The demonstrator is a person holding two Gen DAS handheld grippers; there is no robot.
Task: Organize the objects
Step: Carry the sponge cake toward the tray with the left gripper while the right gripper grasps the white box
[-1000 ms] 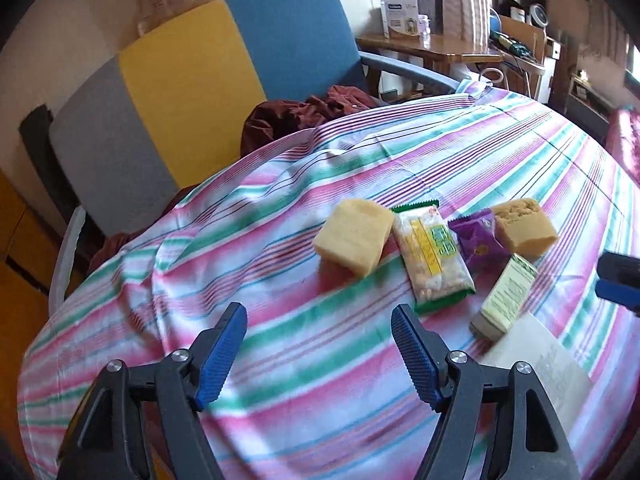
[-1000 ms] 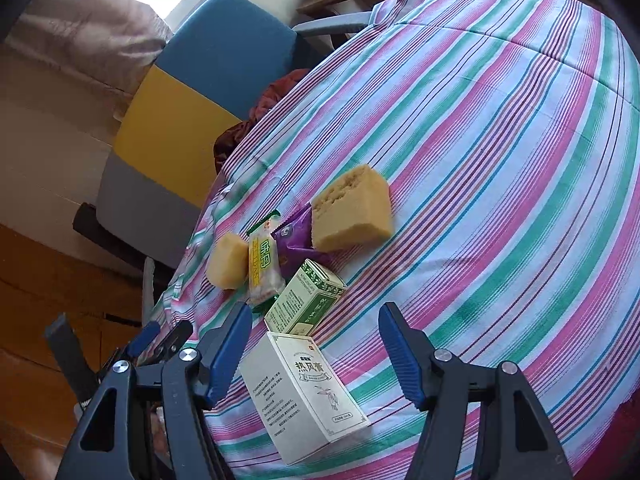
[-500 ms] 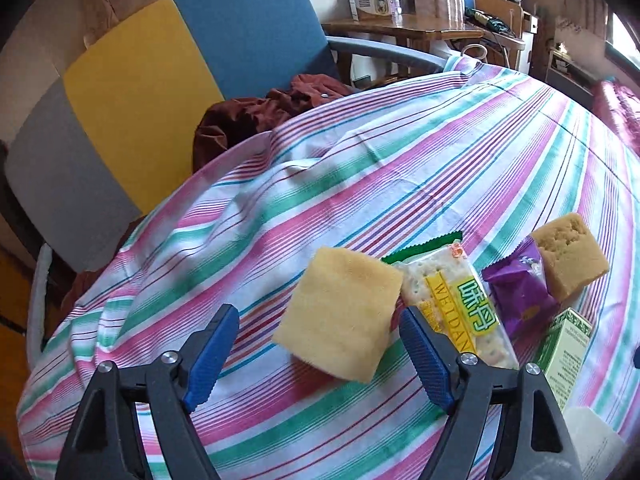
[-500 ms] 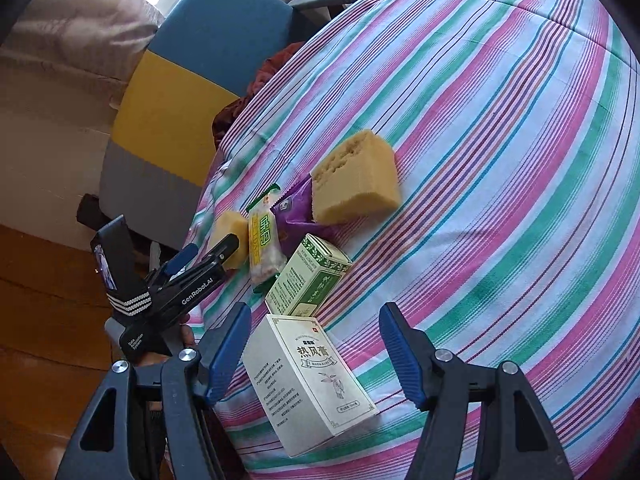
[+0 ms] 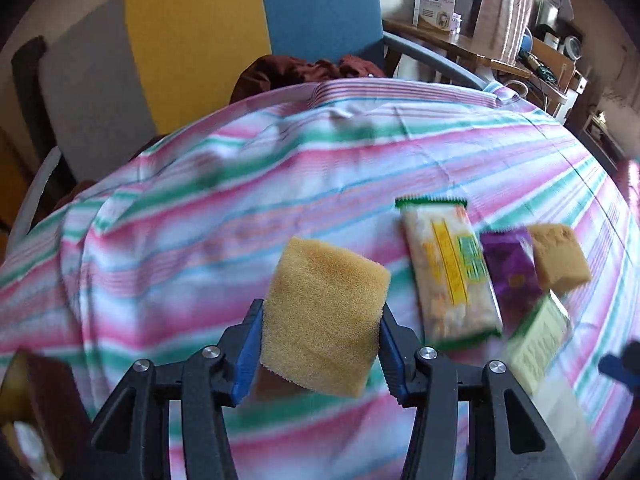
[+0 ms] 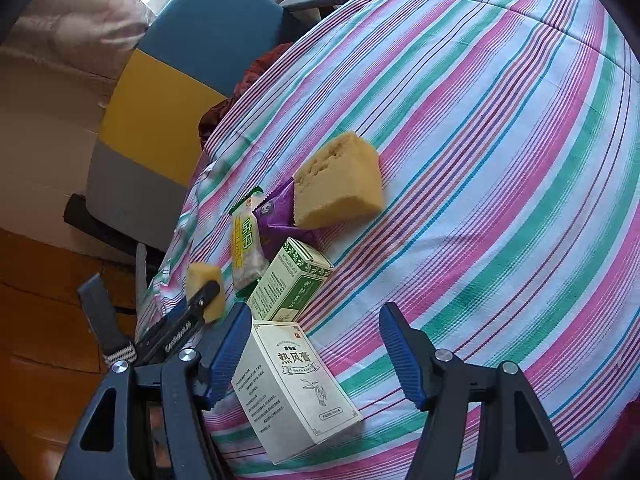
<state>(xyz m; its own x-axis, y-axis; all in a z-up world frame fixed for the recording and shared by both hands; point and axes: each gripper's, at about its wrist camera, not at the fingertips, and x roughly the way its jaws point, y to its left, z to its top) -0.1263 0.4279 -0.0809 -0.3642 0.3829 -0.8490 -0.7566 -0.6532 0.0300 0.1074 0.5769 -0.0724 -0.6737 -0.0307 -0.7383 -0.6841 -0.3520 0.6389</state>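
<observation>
My left gripper (image 5: 320, 336) is shut on a yellow sponge (image 5: 324, 316) and holds it just above the striped tablecloth (image 5: 200, 208); the same sponge shows in the right wrist view (image 6: 202, 280). To its right lie a cracker packet (image 5: 450, 276), a purple packet (image 5: 510, 268), a second sponge (image 5: 558, 258) and a green box (image 5: 538, 344). My right gripper (image 6: 314, 356) is open and empty, above a white box (image 6: 292, 388). The second sponge (image 6: 340, 182), green box (image 6: 292, 286) and cracker packet (image 6: 246, 248) lie beyond it.
A chair with grey, yellow and blue back panels (image 5: 192, 40) stands behind the table, with dark red cloth (image 5: 304, 70) on its seat. A wooden desk with boxes (image 5: 448, 36) is at the back right. The tablecloth hangs over the table's left edge.
My left gripper moved in around the yellow sponge, shut on it and lifted it slightly. My right gripper stayed open over the white box.
</observation>
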